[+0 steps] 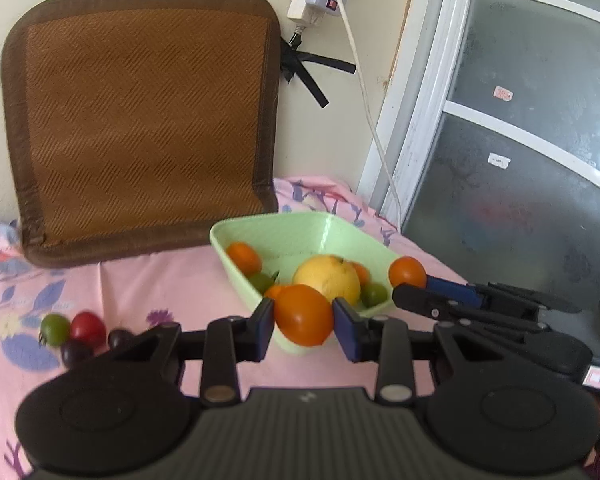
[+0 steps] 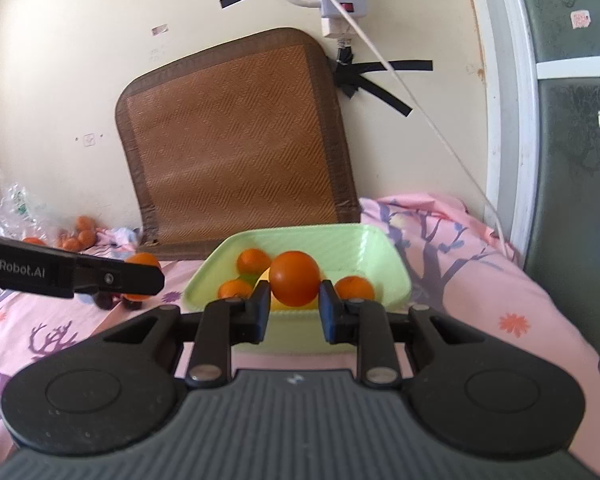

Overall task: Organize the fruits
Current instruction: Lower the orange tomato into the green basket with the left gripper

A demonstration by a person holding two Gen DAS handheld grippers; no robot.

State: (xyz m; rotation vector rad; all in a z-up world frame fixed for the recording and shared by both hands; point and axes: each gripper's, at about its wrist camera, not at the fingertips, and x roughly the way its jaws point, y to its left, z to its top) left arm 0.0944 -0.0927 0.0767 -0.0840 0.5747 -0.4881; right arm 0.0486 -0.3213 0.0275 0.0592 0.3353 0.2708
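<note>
Left wrist view: the left claw (image 1: pixel 303 316) is clenched on an orange tomato (image 1: pixel 303 314), held just in front of the near corner of the green bowl (image 1: pixel 284 232). Inside the bowl sit a yellow fruit (image 1: pixel 327 278), more orange tomatoes and two green ones. At lower left, loose on the pink floral sheet (image 1: pixel 148 280): a green tomato (image 1: pixel 55 329), a red tomato (image 1: pixel 87 327) and two dark ones. The right claw (image 1: pixel 414 286) enters at right, gripping its own orange tomato.

Right wrist view: the right claw (image 2: pixel 294 304) pinches an orange tomato (image 2: pixel 295 283) before the bowl (image 2: pixel 384 260). Only here, at far left: a plastic bag (image 2: pixel 10 210) beside more orange fruit (image 2: pixel 80 234). A woven brown mat (image 2: pixel 236 140) leans against the wall.
</note>
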